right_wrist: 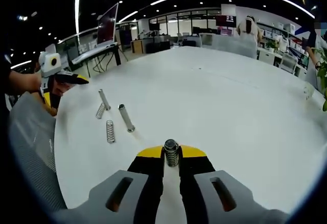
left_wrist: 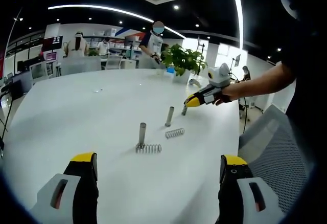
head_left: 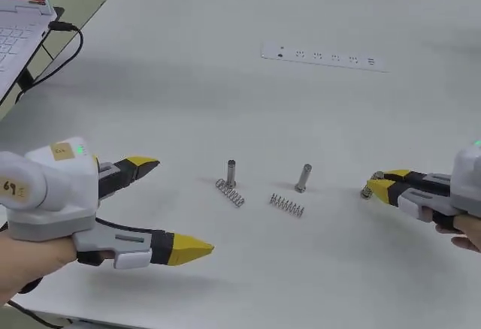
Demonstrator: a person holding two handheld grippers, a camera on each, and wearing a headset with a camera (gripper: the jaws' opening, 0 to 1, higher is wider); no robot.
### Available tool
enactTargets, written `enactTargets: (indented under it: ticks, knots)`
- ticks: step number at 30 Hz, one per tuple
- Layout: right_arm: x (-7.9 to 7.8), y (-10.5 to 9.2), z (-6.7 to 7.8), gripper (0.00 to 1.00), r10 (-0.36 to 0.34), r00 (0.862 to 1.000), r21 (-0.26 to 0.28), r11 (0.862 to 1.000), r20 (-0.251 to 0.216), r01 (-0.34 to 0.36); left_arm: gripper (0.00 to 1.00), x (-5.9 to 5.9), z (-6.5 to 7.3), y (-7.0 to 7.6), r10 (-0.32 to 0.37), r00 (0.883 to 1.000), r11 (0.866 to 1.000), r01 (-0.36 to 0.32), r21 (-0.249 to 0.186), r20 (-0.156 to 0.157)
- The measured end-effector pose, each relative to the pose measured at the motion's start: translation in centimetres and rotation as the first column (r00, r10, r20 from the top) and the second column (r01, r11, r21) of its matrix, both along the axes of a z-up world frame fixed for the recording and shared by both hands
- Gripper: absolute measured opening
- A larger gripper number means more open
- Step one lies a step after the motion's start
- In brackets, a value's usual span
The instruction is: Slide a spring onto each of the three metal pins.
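Two metal pins stand upright mid-table, one on the left [head_left: 231, 173] and one on the right [head_left: 304, 177]. A loose spring [head_left: 230, 192] lies at the left pin's foot, and another spring [head_left: 286, 205] lies in front of the right pin. My left gripper [head_left: 169, 207] hovers open at the near left, nothing between its jaws; its own view has the pins [left_wrist: 141, 133] [left_wrist: 169, 116] ahead. My right gripper [head_left: 376, 186] is shut on a third pin [right_wrist: 171, 152] with spring coils around it, low over the table at the right.
A white power strip [head_left: 323, 56] lies at the back of the white table. A laptop [head_left: 19, 13] and a black cable [head_left: 64, 51] sit at the far left edge. People and a potted plant [left_wrist: 181, 60] stand beyond the table.
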State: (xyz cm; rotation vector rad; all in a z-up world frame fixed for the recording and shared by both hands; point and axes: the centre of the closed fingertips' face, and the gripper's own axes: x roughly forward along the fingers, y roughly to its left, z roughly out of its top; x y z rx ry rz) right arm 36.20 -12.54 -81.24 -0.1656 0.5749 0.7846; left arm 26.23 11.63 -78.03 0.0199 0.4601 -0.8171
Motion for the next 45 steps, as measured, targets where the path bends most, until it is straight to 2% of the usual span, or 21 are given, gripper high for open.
enactTargets:
  ticks: [5, 7, 10, 12, 15, 22, 26, 42, 45]
  knots:
    - [-0.2, 0.2, -0.3, 0.09, 0.019, 1.0, -0.027, 0.999, -0.005, -0.019, 0.97, 0.0, 0.1, -0.2, -0.004, 1.0, 1.0, 0.004, -0.003, 0.001]
    - [-0.4, 0.3, -0.6, 0.09, 0.035, 0.999, -0.042, 0.998, -0.023, -0.036, 0.97, 0.0, 0.2, -0.2, -0.006, 1.0, 1.0, 0.006, -0.002, 0.002]
    - [-0.7, 0.6, -0.7, 0.18, 0.052, 0.999, -0.053, 0.997, -0.01, -0.052, 0.97, 0.0, 0.2, -0.3, -0.01, 1.0, 1.0, 0.01, 0.003, 0.001]
    - [-0.8, 0.8, -0.6, 0.25, 0.054, 0.998, -0.039, 0.998, -0.012, -0.055, 0.97, 0.0, 0.3, -0.2, -0.008, 1.0, 1.0, 0.008, 0.0, 0.002]
    - [-0.9, 0.7, -0.8, 0.26, 0.053, 0.999, -0.051, 0.997, -0.014, -0.053, 0.97, 0.0, 0.3, -0.1, -0.006, 1.0, 1.0, 0.006, 0.002, 0.004]
    - [-1.0, 0.7, -0.6, 0.31, 0.04, 0.999, -0.031, 0.999, -0.025, -0.041, 0.97, -0.1, 0.4, -0.2, -0.006, 1.0, 1.0, 0.006, 0.004, 0.003]
    - [-1.1, 0.6, -0.5, 0.38, 0.036, 0.999, -0.023, 0.999, -0.025, -0.037, 0.97, -0.1, 0.3, -0.2, -0.007, 1.0, 1.0, 0.007, 0.004, 0.001]
    - [-2.0, 0.0, -0.6, 0.51, 0.021, 0.999, -0.023, 1.0, -0.031, -0.022, 0.97, -0.1, 0.3, -0.3, -0.006, 1.0, 1.0, 0.006, -0.003, -0.004]
    - [-2.0, -0.2, -0.6, 0.58, 0.01, 1.0, -0.022, 1.0, -0.022, -0.011, 0.98, -0.2, 0.2, -0.4, -0.011, 1.0, 1.0, 0.011, 0.001, -0.006]
